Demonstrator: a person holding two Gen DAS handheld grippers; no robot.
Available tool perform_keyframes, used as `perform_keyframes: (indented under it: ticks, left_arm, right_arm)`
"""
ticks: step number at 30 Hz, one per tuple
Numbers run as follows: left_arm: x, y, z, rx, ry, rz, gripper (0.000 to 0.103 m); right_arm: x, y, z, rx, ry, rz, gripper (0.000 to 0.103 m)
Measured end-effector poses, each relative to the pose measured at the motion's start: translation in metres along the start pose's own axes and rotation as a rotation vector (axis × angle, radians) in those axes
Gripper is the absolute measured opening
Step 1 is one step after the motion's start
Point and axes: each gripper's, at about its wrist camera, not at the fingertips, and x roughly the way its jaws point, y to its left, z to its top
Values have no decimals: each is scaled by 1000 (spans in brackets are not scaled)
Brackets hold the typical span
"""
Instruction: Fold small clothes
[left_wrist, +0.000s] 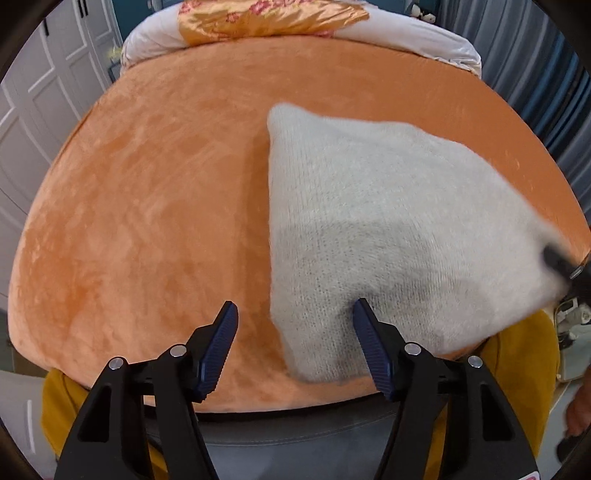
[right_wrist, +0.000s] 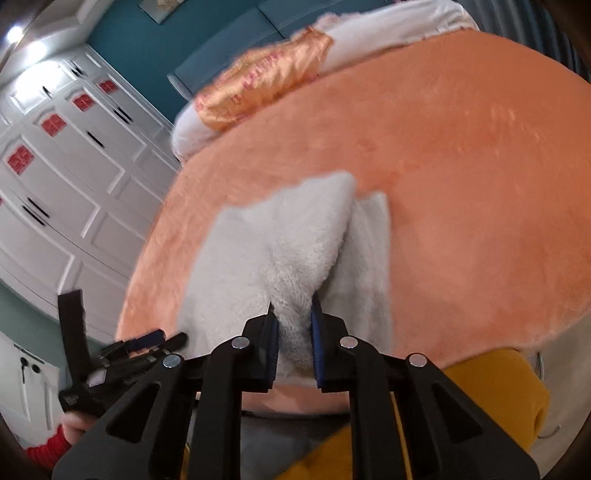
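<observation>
A small white knitted garment (left_wrist: 388, 229) lies partly raised over the orange bed cover (left_wrist: 147, 206), blurred by motion. My left gripper (left_wrist: 295, 314) is open and empty; its right finger touches the garment's near edge. My right gripper (right_wrist: 293, 314) is shut on a bunched fold of the garment (right_wrist: 295, 243) and lifts it off the bed. The right gripper's tip also shows at the right edge of the left wrist view (left_wrist: 557, 260), holding the garment's corner. The left gripper also shows at the lower left of the right wrist view (right_wrist: 147, 345).
A white quilt (left_wrist: 406, 33) and an orange flowered pillow (left_wrist: 266, 18) lie at the far end of the bed. White wardrobe doors (right_wrist: 74, 158) stand to the left. The person's yellow top (right_wrist: 498, 398) is at the near edge.
</observation>
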Motion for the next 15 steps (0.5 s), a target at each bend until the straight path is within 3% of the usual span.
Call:
perform_keyframes:
  ticks: [2,3,9,12,15]
  left_arm:
    - [8,-2,-1,12,19,11,62]
    - [10,-4,-2,16,27,16,62]
    - [13,-8,-7,27,23,54,62]
    - [14,-9,-7,22,28,61,63]
    - [15,-7,-8,9,29,60,65]
  right_arm:
    - [32,-12,-11,11,111,-52,15]
    - [39,-17,-16,40,121,-38,16]
    - [22,-8,-3,67,79,-20,24]
    - [10,-4,16,63,19,-7,36]
    - [7,-4,37,69,-15,1,37]
